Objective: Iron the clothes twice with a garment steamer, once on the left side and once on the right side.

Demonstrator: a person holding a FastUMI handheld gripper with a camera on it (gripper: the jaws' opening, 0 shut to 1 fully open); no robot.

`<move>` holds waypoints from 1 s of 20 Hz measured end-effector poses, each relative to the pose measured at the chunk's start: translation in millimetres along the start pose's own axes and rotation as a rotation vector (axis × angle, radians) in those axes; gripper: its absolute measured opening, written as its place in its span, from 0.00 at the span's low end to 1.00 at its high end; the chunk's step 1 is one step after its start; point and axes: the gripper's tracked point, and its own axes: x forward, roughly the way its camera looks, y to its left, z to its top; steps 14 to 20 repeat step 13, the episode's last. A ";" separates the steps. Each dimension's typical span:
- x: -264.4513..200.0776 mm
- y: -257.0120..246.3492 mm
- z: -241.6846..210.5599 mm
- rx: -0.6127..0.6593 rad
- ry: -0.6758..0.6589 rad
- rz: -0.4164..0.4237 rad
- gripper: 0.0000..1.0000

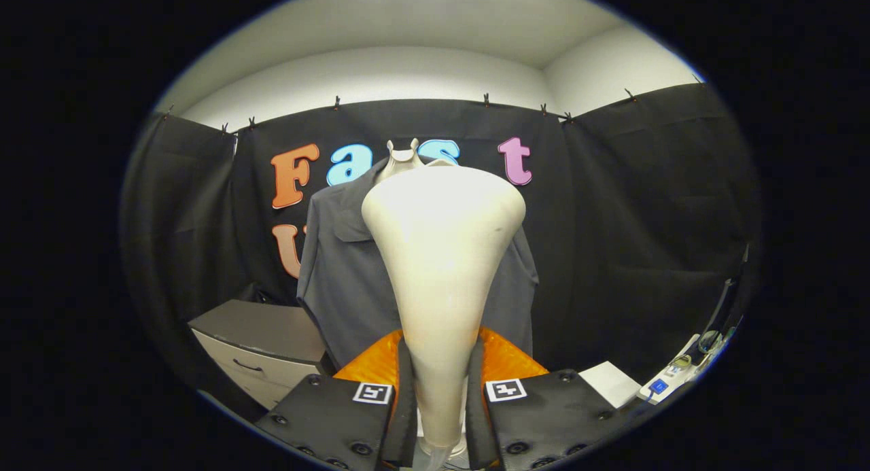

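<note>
At the bottom centre of the frame the gripper [440,403] is clenched on the garment steamer [442,281]: both fingers [404,396] press against the narrow lower part of its pale body, one on each side, so the steamer sits squarely between them. A bit of clear tube or fitting shows at the very bottom, under the handle, between the fingers.

The steamer stands upright, its long axis running from the bottom centre up toward the middle of the frame. It is slim where it is held and flares out to a broad rounded head in the centre of the picture, pointing up and away from the fingers toward the clothing beyond.

Just behind the fingers, low in the frame, an orange surface [506,359] shows on either side of the steamer's neck.

Further back, in the middle of the frame, a dark grey shirt [343,281] hangs on a pale mannequin form [402,155] whose neck rises above the steamer's head. The steamer covers the middle of the shirt; whether its head touches the cloth cannot be told.

At lower left stands a cabinet [262,352] with a drawer handle. At lower right lie a white pad [612,382] and a power strip [669,379]. Black cloth [646,219] hangs behind everything, with a white wall above.
</note>
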 end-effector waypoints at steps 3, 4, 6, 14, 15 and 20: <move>-36.4 -11.1 3.4 0.017 -0.050 -0.015 0.36; -43.9 -15.0 3.4 0.031 -0.070 -0.013 0.36; -49.1 -16.4 7.3 0.060 -0.096 -0.007 0.36; -45.0 -19.3 -15.7 0.069 -0.057 -0.028 0.36; -45.0 -19.3 -15.7 0.069 -0.057 -0.028 0.36; -45.0 -19.3 -15.7 0.069 -0.057 -0.028 0.36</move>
